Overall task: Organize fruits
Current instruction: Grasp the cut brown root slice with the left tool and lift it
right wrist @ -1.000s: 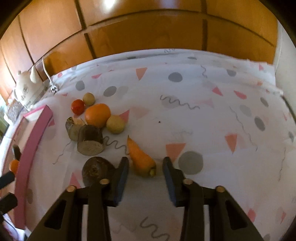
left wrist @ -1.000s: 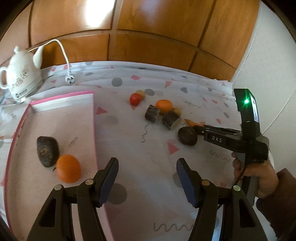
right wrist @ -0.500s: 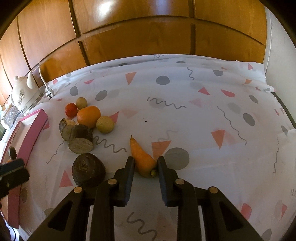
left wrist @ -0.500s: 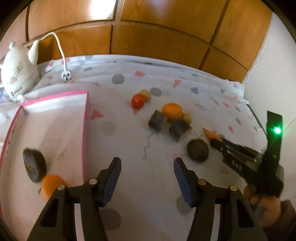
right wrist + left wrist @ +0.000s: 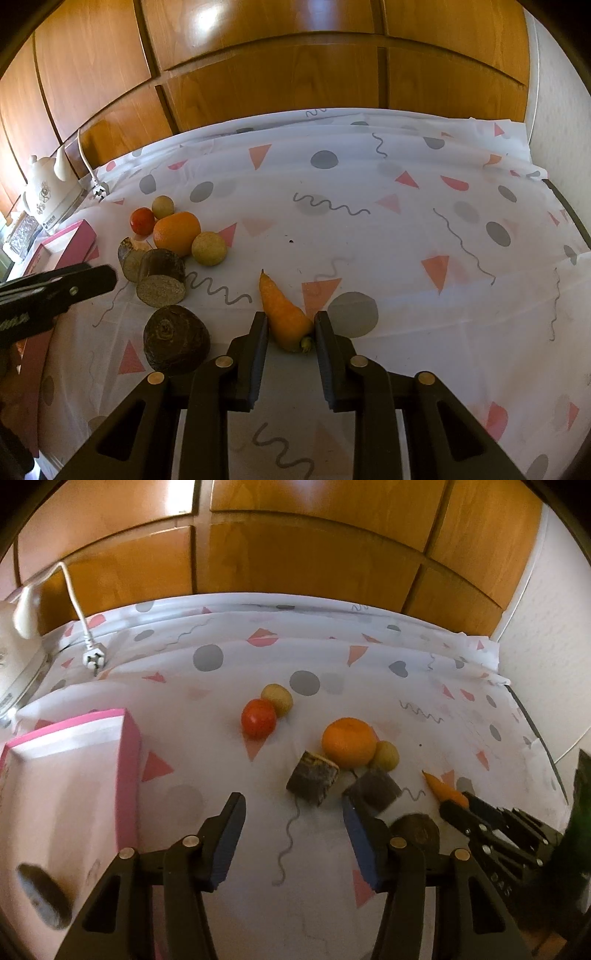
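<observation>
My right gripper (image 5: 290, 332) has its jaws closed around the thick end of an orange carrot (image 5: 284, 314) lying on the patterned cloth; the pads touch its sides. The carrot (image 5: 443, 789) and right gripper (image 5: 461, 810) also show in the left wrist view. My left gripper (image 5: 293, 834) is open and empty above the cloth, facing a dark cut root piece (image 5: 313, 778). An orange (image 5: 349, 741), a tomato (image 5: 258, 718), two small yellow fruits (image 5: 277, 699) and a round dark beet (image 5: 176, 339) lie nearby.
A pink-rimmed tray (image 5: 122, 746) at the left holds a dark root slice (image 5: 42, 895). A white kettle (image 5: 48, 192) with cord and plug (image 5: 92, 661) stands at the far left. Wooden panels back the table. A second cut root piece (image 5: 160, 282) lies by the beet.
The right jaws have narrowed onto the carrot's thick end. My left gripper has moved right and forward from over the tray toward the fruit pile, still open.
</observation>
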A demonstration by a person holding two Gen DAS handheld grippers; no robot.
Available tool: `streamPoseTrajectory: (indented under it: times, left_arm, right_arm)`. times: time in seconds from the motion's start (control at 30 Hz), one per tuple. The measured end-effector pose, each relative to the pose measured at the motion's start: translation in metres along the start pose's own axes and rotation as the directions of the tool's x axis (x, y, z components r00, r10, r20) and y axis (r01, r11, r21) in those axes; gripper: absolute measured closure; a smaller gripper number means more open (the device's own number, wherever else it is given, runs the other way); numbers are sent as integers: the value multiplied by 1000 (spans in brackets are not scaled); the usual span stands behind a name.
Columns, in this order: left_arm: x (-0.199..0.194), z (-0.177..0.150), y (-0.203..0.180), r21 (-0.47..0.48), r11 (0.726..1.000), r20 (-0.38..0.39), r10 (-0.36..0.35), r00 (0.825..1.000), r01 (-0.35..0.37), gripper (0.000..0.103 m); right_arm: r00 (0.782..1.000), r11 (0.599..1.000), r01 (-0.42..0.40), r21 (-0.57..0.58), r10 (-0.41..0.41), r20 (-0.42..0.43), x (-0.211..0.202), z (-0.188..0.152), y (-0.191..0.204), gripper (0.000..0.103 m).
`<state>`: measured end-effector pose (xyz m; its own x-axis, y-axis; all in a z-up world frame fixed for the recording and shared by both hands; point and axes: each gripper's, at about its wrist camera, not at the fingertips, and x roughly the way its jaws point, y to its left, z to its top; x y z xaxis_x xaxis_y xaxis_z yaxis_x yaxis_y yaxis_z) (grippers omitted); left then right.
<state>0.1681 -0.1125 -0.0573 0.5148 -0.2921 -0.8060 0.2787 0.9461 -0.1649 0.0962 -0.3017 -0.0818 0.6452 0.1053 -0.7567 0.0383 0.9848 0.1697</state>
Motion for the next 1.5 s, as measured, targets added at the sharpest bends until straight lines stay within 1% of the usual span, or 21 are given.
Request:
streamPoseTrajectory:
  times: [0.07,0.13,0.17,0.23,0.27,0.3,0.4,0.53,0.63,0.77,0.93,1.03,1.07,1.1,1.13,1.2,1.27,1.4,1.5]
  left_arm:
    - [5,4,0,5,1000,2,-12,1000,12,50]
    - [9,8,-2,21,1000,5,-16,1000,16,56]
    - [12,10,-3,26,999,3,-23,1000,23,62]
    - [18,13,-5,37,999,-1,-40,999,40,69]
    - [20,14,-7,42,998,-1,-47,999,47,71]
    - [20,14,-8,47,998,4,-41,999,41,71]
    - [18,11,-7,38,997,0,-62,998,62,72]
    - [4,-4,-2,16,999,1,-44,999,44,72]
    - [-13,-18,-1,9,999,21,-41,999,40,72]
    - [-27,-36,-2,5,1000,39,-9,999,8,72]
    - [-34,-58,-3,-14,1000,43,22,999,-22,72]
    - [-35,-68,-9,7,999,64,53,997,-54,73]
    - [-34,-70,-9,11,998,61,67,996,-68,76]
    - [-30,-74,-10,8,998,44,69,997,-70,75]
    - [-27,-77,-10,8,997,45,70,997,-71,75]
    - [-28,-81,-14,36,995,63,93,994,-95,76]
    - [-29,-81,-12,17,997,63,76,995,-78,76]
    - [-33,-82,-11,16,997,59,77,995,-78,76]
    - [-37,-83,-7,-4,998,53,71,996,-70,76]
  right_arm:
    - [1000,1000,-5,3,4,2,0,0,-1,77]
    - [1000,1000,-7,7,7,2,0,-1,-1,77]
    - [1000,1000,-7,7,7,2,0,-1,-1,77]
    - [1000,1000,-7,7,7,3,0,-1,-1,77]
    - [1000,1000,-7,7,7,3,0,-1,-1,77]
    - [1000,1000,-7,7,7,2,0,-1,-1,77]
    - [1000,1000,-5,5,5,2,0,-1,-1,77]
    - [1000,1000,5,-2,-5,0,1,-1,1,77]
    - [1000,1000,4,-1,-4,0,1,-1,0,77]
    - [1000,1000,17,-11,-17,0,1,-1,3,77]
    - [1000,999,29,-19,-29,1,1,-1,5,77]
    - [999,999,41,-28,-41,2,1,-1,7,77]
    - [999,998,48,-34,-48,2,1,-1,8,77]
    - [998,998,55,-39,-55,2,1,-1,9,77]
    - [998,997,63,-45,-63,1,1,-1,10,77]
    - [997,996,74,-54,-74,1,1,-1,11,77]
    - [997,995,82,-61,-82,2,2,-1,12,77]
    - [995,993,96,-72,-96,3,1,-2,14,77]
    - [995,992,101,-75,-101,3,2,-2,15,77]
